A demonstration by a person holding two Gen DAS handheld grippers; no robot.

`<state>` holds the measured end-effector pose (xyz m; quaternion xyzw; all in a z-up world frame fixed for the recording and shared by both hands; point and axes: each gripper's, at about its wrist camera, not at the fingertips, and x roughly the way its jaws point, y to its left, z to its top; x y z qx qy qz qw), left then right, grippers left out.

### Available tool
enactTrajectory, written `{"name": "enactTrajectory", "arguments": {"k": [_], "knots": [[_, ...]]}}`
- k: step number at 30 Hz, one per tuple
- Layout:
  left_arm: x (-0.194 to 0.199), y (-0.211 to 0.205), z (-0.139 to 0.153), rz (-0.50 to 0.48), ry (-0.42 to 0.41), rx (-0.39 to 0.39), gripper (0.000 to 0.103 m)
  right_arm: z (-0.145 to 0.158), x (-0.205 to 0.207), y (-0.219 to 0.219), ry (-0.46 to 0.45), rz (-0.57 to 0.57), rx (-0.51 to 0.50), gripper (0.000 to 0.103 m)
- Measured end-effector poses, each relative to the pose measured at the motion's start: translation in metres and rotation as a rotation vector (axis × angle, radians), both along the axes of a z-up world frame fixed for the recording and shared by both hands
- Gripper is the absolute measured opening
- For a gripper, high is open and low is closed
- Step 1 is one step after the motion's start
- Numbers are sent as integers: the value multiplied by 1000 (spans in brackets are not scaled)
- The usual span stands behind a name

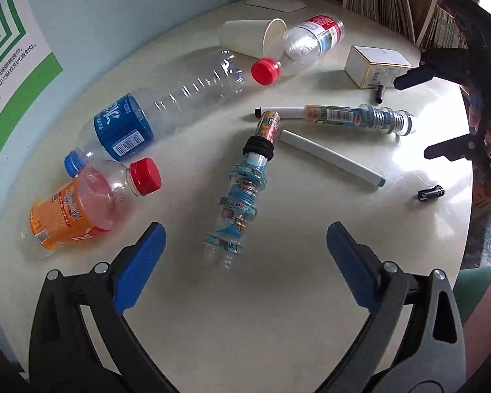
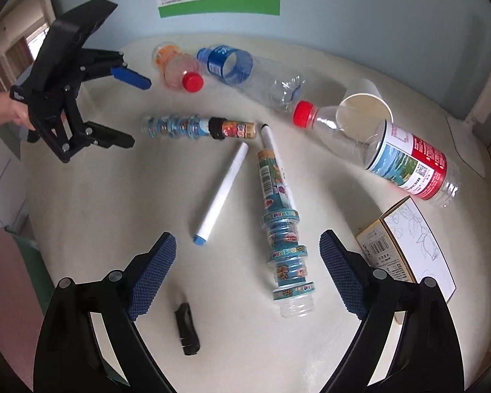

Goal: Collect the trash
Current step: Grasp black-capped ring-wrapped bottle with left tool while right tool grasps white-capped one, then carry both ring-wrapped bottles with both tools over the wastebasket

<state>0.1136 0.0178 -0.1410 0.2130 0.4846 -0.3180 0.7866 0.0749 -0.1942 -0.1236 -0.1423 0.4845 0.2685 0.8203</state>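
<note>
Left wrist view: a round white table (image 1: 278, 311) is seen below the left claw (image 1: 245, 249), whose blue pads are spread wide with nothing held and nothing touched. Largest among the trash, a clear blue-labelled bottle (image 1: 167, 111) lies ahead and to the left of that claw, its long axis slanting away up-right. A red-labelled clear bottle (image 1: 311, 41) and a paper cup (image 1: 245, 37) lie farther ahead. An orange-labelled bottle (image 1: 81, 203) rests just left of the left pad.

Directly ahead, between the lines of the two pads, a ribbed toy bottle (image 1: 242, 196) is found, its long axis running nearly straight away from the claw, base end nearest. This is judged the likeliest target, and a wrist roll would be needed to close across its width.

In the right wrist view the right claw (image 2: 247, 268) is likewise held wide and empty; a second ribbed toy bottle (image 2: 284, 245) lies between its pads without contact, axis also pointing away. A white marker (image 2: 222, 193) lies ahead-left, and a small black cap (image 2: 186, 330) close below.
</note>
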Motion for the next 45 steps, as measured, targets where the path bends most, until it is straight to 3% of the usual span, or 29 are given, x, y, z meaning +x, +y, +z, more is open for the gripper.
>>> {"name": "enactTrajectory", "arguments": {"k": [4, 8, 11, 12, 14, 16, 21, 22, 24, 28, 45], "knots": [[13, -6, -18, -4, 38, 43, 96, -24, 11, 2, 52, 54, -53, 71], [23, -12, -30, -22, 50, 69, 96, -40, 17, -5, 76, 46, -47, 69], [28, -15, -35, -31, 34, 81, 96, -45, 19, -7, 81, 40, -48, 60], [30, -15, -36, -24, 39, 80, 96, -47, 20, -8, 83, 40, -48, 52], [33, -15, -38, -20, 49, 70, 93, -48, 21, -9, 74, 45, -55, 46], [34, -15, -40, -20, 43, 72, 80, -47, 23, -11, 70, 41, -65, 34], [43, -17, -49, -6, 84, 41, 62, -43, 26, -14, 78, 42, -78, 34], [44, -16, -49, 1, 91, 27, 48, -42, 26, -14, 79, 43, -84, 34], [45, -15, -47, 1, 91, 30, 32, -38, 26, -13, 81, 46, -87, 34], [41, -20, -46, -34, 68, 69, 32, -28, 26, -6, 67, 43, -84, 34], [9, -13, 6, -45, -3, 51, 31, 21, -6, -25, 11, -26, -43, 34]]}}
